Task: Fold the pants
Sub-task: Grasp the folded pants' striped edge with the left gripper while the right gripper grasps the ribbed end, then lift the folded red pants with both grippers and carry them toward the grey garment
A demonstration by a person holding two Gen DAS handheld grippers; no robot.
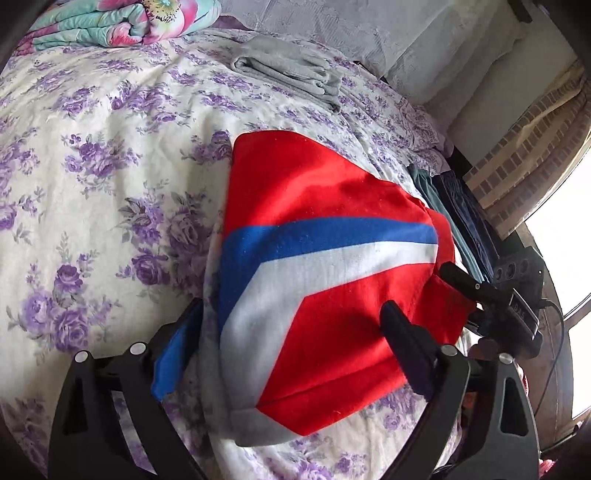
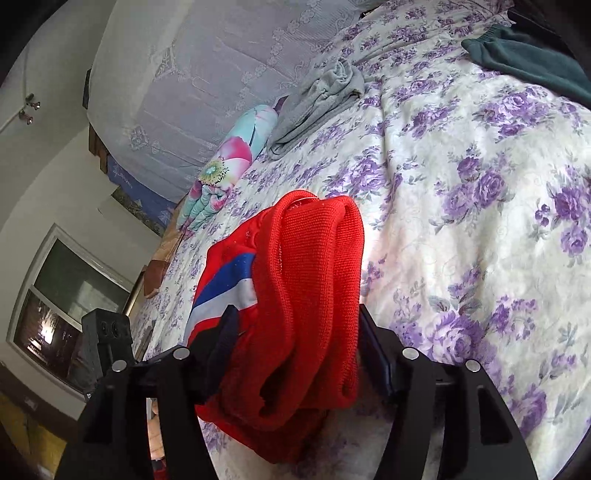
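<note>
I am viewing a home bedroom. A bed is wearing a purple-flowered sheet [image 1: 92,155], a rolled floral quilt [image 1: 110,22] is lying near a lace-covered headboard [image 2: 192,85], and a window [image 2: 70,306] is showing.

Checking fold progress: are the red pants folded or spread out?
Folded: the red pants lie as a compact doubled bundle on the bed, layers stacked.

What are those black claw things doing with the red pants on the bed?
A person is folding red pants with a blue and white stripe, on a bed with a purple flowered bedspread. The right gripper has a bunched red end of the pants between its fingers. The left gripper stands wide around the folded part. Grey folded clothes lie farther back.
</note>
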